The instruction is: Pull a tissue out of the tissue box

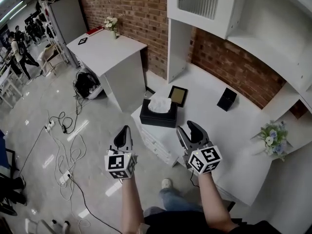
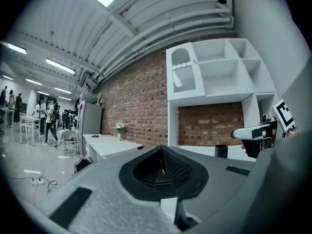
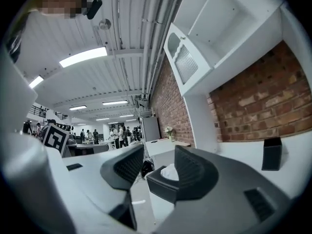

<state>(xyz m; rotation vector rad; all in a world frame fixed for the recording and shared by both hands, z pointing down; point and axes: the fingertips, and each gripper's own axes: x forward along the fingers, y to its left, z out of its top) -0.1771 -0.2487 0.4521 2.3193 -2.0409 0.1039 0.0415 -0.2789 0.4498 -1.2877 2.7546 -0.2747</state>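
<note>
A black tissue box (image 1: 158, 116) stands at the near left corner of the white desk (image 1: 219, 130), with a white tissue (image 1: 160, 104) puffed out of its top. Both grippers hover short of the desk edge, apart from the box. My left gripper (image 1: 124, 131) is below and left of the box, over the floor, its jaws pressed together and empty (image 2: 163, 167). My right gripper (image 1: 190, 130) is below and right of the box, its jaws spread with nothing between them (image 3: 158, 172). In the right gripper view the box (image 3: 161, 189) and tissue (image 3: 170, 172) show through the gap.
On the desk behind the box lie a framed picture (image 1: 178, 95) and a small black block (image 1: 226, 99); a flower pot (image 1: 273, 138) stands far right. White shelves hang above. A second white table (image 1: 105, 48), a black bag (image 1: 87, 84) and cables (image 1: 63, 130) are at left.
</note>
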